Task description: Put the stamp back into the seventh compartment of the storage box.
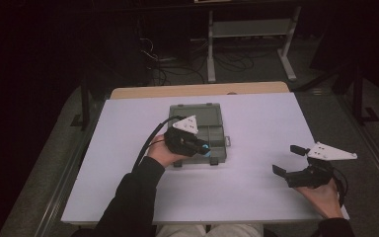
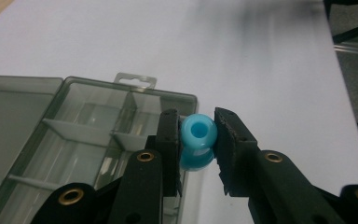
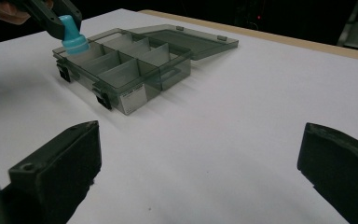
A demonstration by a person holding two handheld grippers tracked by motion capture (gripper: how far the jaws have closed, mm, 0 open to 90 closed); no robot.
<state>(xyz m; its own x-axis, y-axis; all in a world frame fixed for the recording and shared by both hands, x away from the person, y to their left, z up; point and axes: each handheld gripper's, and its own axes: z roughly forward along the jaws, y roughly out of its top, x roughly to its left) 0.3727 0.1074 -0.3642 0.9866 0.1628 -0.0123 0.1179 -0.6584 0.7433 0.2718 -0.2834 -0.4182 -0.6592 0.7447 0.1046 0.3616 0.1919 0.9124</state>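
left claw clamped on blue bead over compartment box; right claw apart

The high view is dim: the white table stands as the one lit surface, the floor and room behind sinking into near black. Its detail is soft and grainy. In the left gripper view the light is brighter and even; the far tabletop blurs with a smeared grey shadow, and the near jaws are slightly soft. In the right gripper view the two near jaws are out of focus, with soft shadows beneath the clear box
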